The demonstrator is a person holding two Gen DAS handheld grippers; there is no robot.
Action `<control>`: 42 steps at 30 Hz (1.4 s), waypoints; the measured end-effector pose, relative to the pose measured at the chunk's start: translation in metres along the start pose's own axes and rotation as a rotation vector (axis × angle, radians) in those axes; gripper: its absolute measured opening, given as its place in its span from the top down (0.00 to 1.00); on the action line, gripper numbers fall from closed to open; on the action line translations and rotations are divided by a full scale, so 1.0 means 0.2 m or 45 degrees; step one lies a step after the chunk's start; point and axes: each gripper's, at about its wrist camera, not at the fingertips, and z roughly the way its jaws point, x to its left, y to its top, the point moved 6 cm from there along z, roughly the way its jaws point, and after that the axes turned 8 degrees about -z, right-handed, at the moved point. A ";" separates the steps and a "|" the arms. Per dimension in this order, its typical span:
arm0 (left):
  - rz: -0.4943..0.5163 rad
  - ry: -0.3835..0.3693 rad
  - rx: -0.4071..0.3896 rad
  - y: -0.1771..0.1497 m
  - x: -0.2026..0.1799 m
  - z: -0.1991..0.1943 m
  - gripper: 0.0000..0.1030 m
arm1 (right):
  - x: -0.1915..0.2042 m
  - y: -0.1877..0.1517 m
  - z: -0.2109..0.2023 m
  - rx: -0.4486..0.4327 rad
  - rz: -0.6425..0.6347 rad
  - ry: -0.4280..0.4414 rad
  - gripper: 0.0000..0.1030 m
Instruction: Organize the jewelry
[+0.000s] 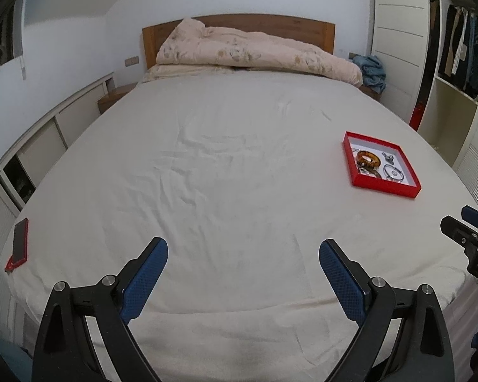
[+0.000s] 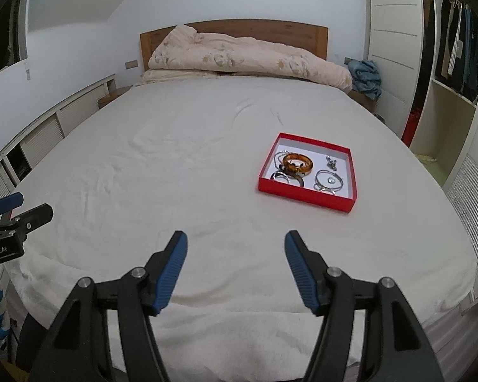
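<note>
A shallow red tray point(image 2: 305, 197) with a white floor lies on the bed's right side; it also shows in the left wrist view point(image 1: 386, 187). In it lie an amber bangle point(image 2: 297, 161), a dark-and-silver bangle point(image 2: 286, 177), a thin silver bracelet point(image 2: 329, 182), a small silver charm point(image 2: 332, 163) and a chain. My right gripper point(image 2: 235, 242) is open and empty, hovering over the sheet in front of the tray. My left gripper point(image 1: 242, 250) is open and empty over the bed's near middle, well left of the tray.
The white sheet point(image 1: 226, 165) covers the bed. A bunched peach duvet point(image 1: 255, 51) lies at the headboard. A phone in a red case point(image 1: 18, 244) lies at the bed's left near corner. Low cabinets run along the left; an open wardrobe point(image 2: 455, 63) stands right.
</note>
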 end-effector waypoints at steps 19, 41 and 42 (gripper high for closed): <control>-0.040 0.023 0.119 -0.07 0.06 0.23 0.08 | -0.01 -0.07 0.23 0.102 0.021 0.025 0.19; -0.026 -0.015 0.137 -0.02 -0.04 0.33 0.08 | -0.10 -0.08 0.34 0.132 0.037 0.004 0.19; -0.026 -0.016 0.134 -0.02 -0.05 0.33 0.08 | -0.10 -0.08 0.33 0.130 0.033 0.004 0.19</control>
